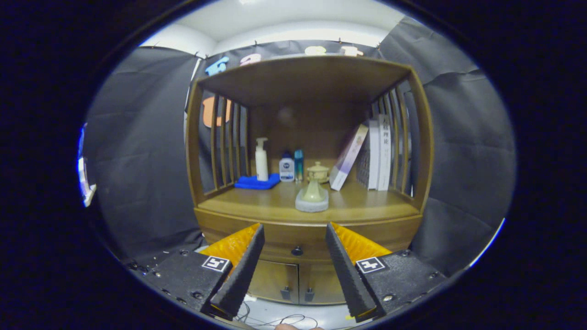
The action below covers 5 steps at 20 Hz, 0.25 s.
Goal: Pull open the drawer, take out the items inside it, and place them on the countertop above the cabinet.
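While unopened, wooden drawer [298, 243], dark knob [297, 251], fingers [295, 229] apart.

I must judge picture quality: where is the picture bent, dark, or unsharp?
Gripper view: fisheye bends the cabinet posts outward; shelf back wall is dim and soft; open tongs are sharp, with the drawer knob between them; ceiling is bright.

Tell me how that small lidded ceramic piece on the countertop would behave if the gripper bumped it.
The lidded ceramic piece looks tall with a narrow waist, so it would likely tip. It sits loose on a round base and may slide off. Glazed ceramic probably chips. The open gripper is short of it, at the drawer knob.
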Available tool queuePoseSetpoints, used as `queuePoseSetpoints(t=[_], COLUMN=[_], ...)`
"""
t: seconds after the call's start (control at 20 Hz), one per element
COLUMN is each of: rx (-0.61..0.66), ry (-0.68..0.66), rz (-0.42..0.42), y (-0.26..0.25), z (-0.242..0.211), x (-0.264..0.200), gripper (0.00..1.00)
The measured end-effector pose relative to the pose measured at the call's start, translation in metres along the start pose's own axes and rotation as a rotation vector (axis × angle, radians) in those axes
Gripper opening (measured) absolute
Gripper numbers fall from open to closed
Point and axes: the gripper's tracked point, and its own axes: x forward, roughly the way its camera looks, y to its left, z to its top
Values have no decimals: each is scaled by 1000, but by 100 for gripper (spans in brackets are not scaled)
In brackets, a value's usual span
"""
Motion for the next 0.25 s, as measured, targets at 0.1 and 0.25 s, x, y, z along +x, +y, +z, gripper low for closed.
queuePoseSetpoints(t=[0.1, 0.25], rx=[17, 34], ry=[-32, -89], rz=[11, 51], y=[0, 1], z=[23, 58], x=[-25, -62], gripper=[87, 87])
